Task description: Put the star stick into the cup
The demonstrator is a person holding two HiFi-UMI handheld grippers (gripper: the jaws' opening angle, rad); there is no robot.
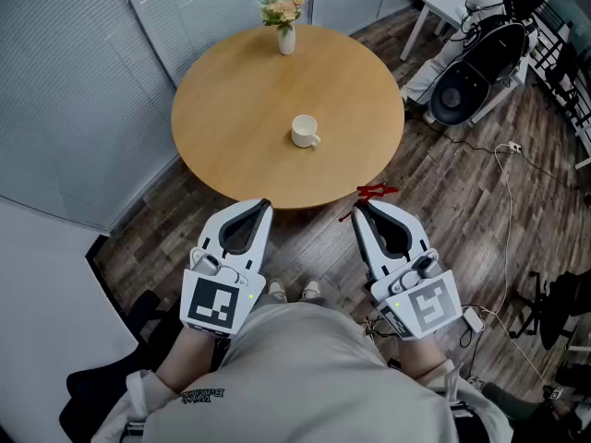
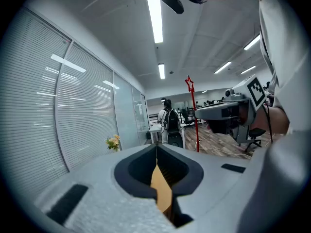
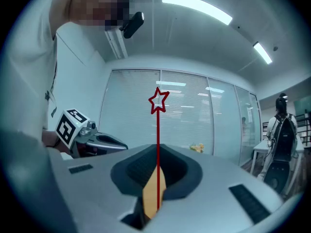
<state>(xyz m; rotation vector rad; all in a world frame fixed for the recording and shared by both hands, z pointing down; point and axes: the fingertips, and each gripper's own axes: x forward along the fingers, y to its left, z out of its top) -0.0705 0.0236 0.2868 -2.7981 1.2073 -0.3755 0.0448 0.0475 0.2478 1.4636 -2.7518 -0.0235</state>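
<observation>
Thin red stick with a star-shaped tip (image 3: 157, 125) is being gripped by the right tongs (image 1: 358, 207), just off the near edge of the round wooden counter (image 1: 231, 155). The white cup (image 1: 304, 131) is sitting well inside that edge. The left tongs (image 1: 266, 205) are pressing closed, empty.

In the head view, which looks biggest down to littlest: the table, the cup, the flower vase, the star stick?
1. table
2. flower vase
3. cup
4. star stick, but that is unsure: the right gripper hides most of it.
</observation>
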